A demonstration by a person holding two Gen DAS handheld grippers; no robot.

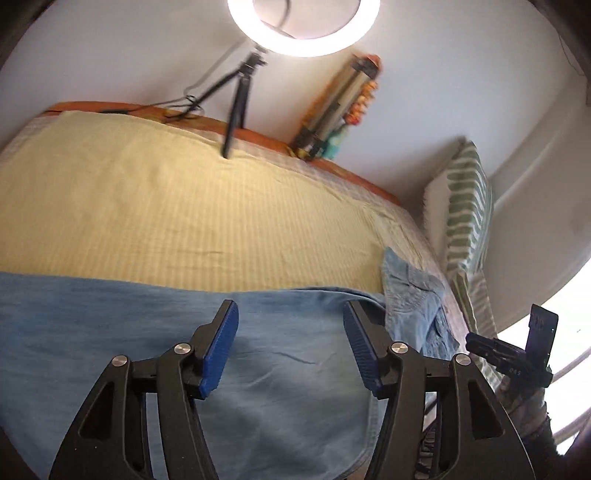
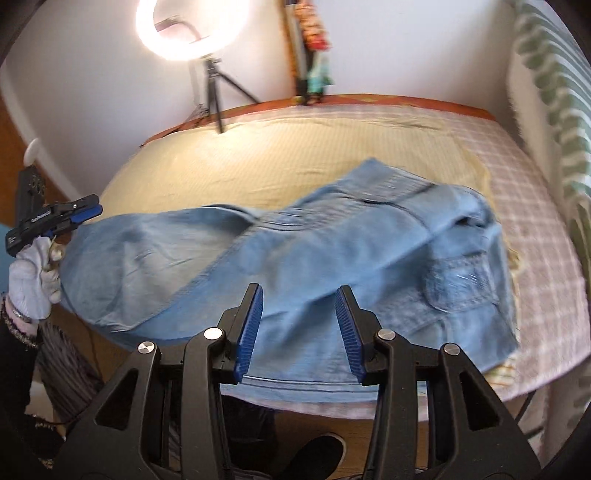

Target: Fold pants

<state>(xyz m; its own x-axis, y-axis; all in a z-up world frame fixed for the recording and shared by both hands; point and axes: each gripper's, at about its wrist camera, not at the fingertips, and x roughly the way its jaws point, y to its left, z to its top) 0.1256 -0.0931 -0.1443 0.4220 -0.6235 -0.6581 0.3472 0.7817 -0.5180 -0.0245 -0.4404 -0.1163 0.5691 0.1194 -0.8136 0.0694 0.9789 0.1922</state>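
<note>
In the left wrist view, the left claw (image 1: 291,314) is open, and nothing sits between its two blue ridged pads (image 1: 218,350). Its arms are black plastic with round silver pins. Under the claw and in front of it lie the pants (image 1: 147,332), made of soft light blue denim. The cloth here is mostly flat with a few thin wrinkles. To the right of the claw the pants bunch up into a lumpy heap. Past the pants, further ahead of the claw, is a pale yellow striped sheet (image 1: 166,192) on the bed (image 1: 369,188). Far ahead stands a black tripod (image 1: 232,110) holding a bright round ring light (image 1: 303,26). Far to the right of the claw a striped green and white pillow (image 1: 465,206) leans up. The right claw (image 1: 476,341) peeks in at the right edge, too side-on to read.

In the right wrist view, the right claw (image 2: 299,295) is open too, with empty space between its blue ridged pads (image 2: 249,332). The pants (image 2: 295,240) lie spread across the bed just ahead of and below the claw, folded lengthwise, with a pocket (image 2: 461,280) to the right. A pink checked blanket (image 2: 535,221) shows further right. Far to the left of the claw, a hand in a white glove (image 2: 33,273) holds the left claw (image 2: 92,212) near the end of the pants.
</note>
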